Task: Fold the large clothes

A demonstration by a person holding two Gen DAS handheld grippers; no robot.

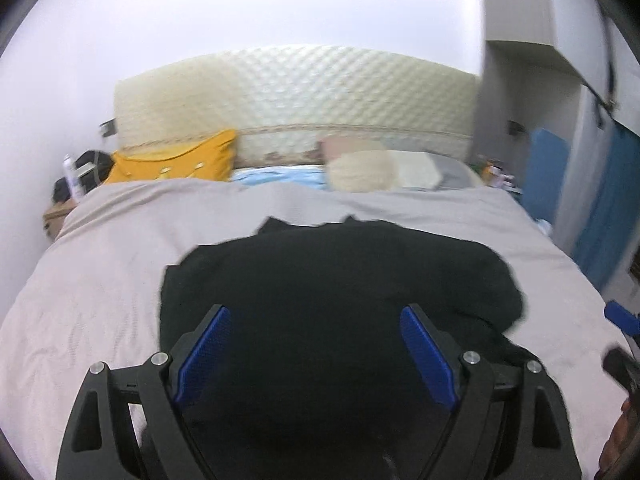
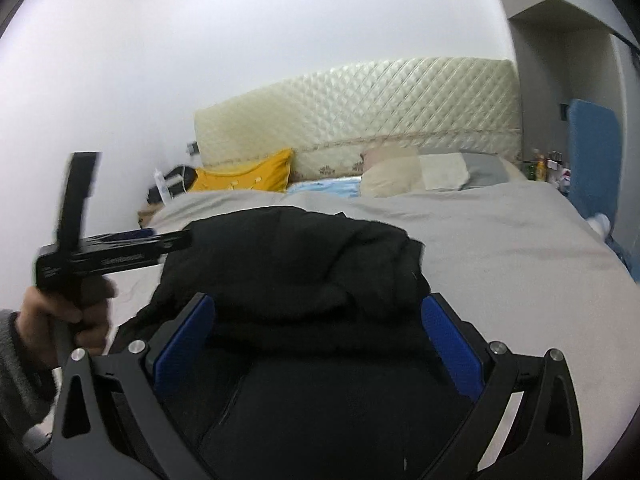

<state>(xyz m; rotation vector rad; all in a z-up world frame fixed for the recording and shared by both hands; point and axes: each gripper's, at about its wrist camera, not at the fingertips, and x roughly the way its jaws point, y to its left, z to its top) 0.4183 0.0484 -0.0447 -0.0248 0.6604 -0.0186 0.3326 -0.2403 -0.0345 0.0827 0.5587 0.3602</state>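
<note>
Left wrist view shows my left gripper point(image 1: 316, 344) spread wide above the black garment point(image 1: 340, 280), gripping nothing. My right gripper point(image 2: 320, 336) is likewise wide apart over the same dark, soft, rumpled heap, which lies on the smooth grey bedspread point(image 2: 500, 248) before a quilted cream headboard point(image 2: 380, 100).

L gripper point(image 1: 316, 344): jaws spread wide, blue pads point(image 1: 204, 354) at 9 and 3 o'clock, nothing between them | R gripper point(image 2: 318, 338): jaws spread wide, pads point(image 2: 452, 346) parallel | L hand point(image 2: 66, 314): at 9 o'clock in right wrist view, fist closed round the handle, grey sleeve at wrist
</note>
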